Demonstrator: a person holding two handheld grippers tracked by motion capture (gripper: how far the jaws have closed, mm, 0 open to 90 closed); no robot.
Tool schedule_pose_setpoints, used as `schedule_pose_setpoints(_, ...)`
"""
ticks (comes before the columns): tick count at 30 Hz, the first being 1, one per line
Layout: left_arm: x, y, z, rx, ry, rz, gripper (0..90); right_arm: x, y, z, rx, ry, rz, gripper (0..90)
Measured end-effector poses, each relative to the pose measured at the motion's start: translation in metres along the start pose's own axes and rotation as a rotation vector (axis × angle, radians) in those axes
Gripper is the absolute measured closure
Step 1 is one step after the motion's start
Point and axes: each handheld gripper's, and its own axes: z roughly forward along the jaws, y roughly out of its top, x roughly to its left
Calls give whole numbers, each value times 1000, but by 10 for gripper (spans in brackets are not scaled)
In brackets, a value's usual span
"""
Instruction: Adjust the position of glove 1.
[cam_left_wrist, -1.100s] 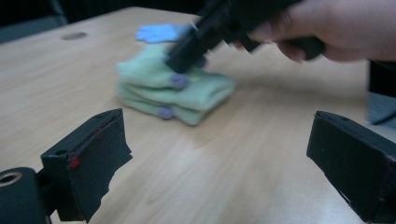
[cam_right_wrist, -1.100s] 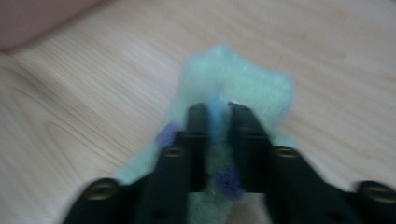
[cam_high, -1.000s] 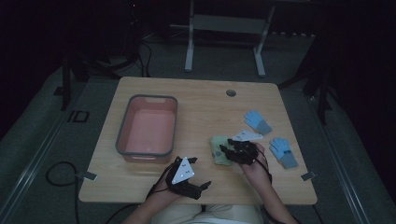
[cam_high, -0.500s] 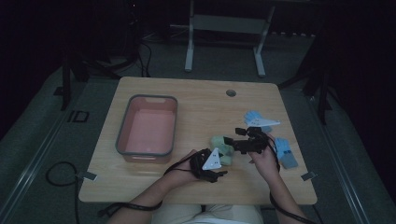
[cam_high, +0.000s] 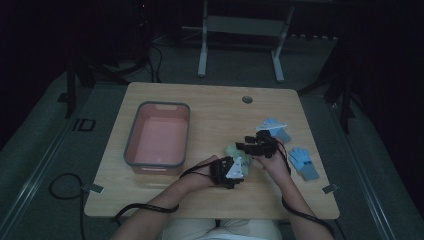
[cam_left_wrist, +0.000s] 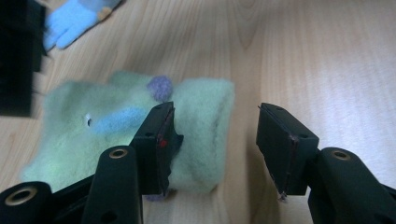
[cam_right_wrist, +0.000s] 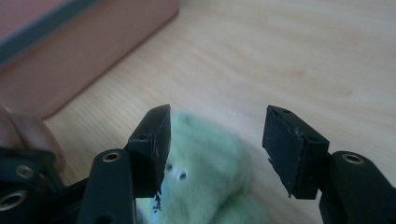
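High view: both forearms reach in from the tabletop's near edge, the left gripper (cam_high: 235, 167) and right gripper (cam_high: 248, 146) meeting over the fuzzy pale-green fabric glove (cam_high: 233, 150); the pink plastic tub (cam_high: 131, 146) sits bare. Left gripper view: jaws, just closing, straddle the glove's edge, right pad clear. Right gripper view: jaws, also just closing, gape above it.
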Motion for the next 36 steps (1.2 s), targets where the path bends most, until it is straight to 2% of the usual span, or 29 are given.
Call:
schedule_pose_setpoints(5, 4, -1, 2, 12, 4, 3, 503, -10, -10, 20, 89, 5, 28, 376)
schedule_pose_setpoints(8, 3, -2, 6, 25, 20, 18, 519, -16, -15, 26, 112, 45, 67, 375)
schedule_pose_setpoints(10, 2, -4, 8, 45, 42, 48, 536, -18, -18, 29, 134, 76, 91, 376)
schedule_pose_setpoints(12, 2, -6, 10, 48, 67, 65, 564, -21, -19, 31, 143, 115, 110, 419)
schedule_pose_setpoints(14, 1, -6, 10, 49, 87, 72, 609, -21, -19, 32, 153, 133, 118, 486)
schedule_pose_setpoints(17, 7, -4, 8, 52, 74, 42, 717, -17, -15, 29, 157, 125, 82, 650)
schedule_pose_setpoints(19, 10, -1, 6, 65, 58, 24, 748, -13, -13, 26, 153, 103, 53, 687)
schedule_pose_setpoints(21, 12, 3, 3, 82, 34, 11, 762, -10, -11, 23, 148, 98, 31, 702)
schedule_pose_setpoints(24, 15, 9, -4, 90, 21, 3, 769, -7, -8, 17, 134, 101, 20, 711)
schedule_pose_setpoints(29, 19, 21, -22, 75, 34, 10, 774, 3, 3, 3, 92, 103, -6, 715)
schedule_pose_setpoints(36, 26, 27, -51, 64, 55, 10, 776, 23, 25, -15, 34, 105, -69, 715)
